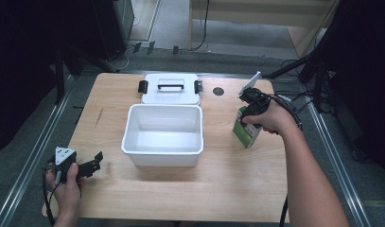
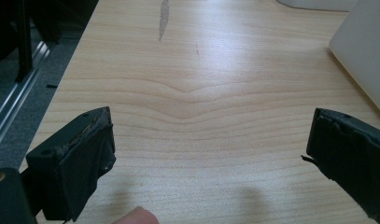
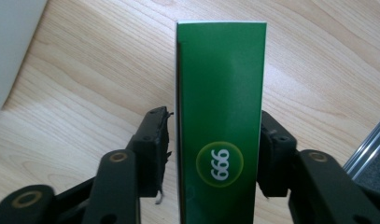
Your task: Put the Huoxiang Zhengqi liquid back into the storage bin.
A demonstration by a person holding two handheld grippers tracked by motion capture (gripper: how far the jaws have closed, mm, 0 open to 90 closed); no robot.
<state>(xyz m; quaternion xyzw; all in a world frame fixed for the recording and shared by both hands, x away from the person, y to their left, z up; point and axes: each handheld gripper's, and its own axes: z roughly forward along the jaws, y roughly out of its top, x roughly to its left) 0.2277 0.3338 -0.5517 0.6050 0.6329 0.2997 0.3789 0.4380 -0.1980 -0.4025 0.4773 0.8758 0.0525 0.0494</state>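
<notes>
- High view: right gripper (image 1: 247, 109) at the right side of the table (image 1: 180, 198), set down over the top of a green and white box (image 1: 247, 133), held in the right hand (image 1: 270, 118).
- Box standing on the wood to the right of the white tub (image 1: 162, 135), apart from it, closer to the table's right edge than to the tub.
- Right gripper view: box (image 3: 220, 116) straight between the two black jaws, one jaw against each narrow side, the right one pressed flush, the left one at the box's edge with barely a sliver of gap visible near its tip.
- Jaws drawn in and pinching the box.
- Long axis of the box running along the gripper's own line, from the jaws out toward the far end, green face toward the camera, round logo near the jaws.
- From above, box roughly upright on the table, leaning a little, top end under the gripper and lower end on the wood.
- Left gripper (image 1: 88, 165) low at the table's left front corner, in the left hand (image 1: 67, 189), well apart from the box.
- Left gripper view: jaws spread wide over bare wood, nothing between them, a corner of the tub (image 2: 365, 51) at the right edge.
- White lid (image 1: 170, 88) with a black handle lying flat just behind the tub.
</notes>
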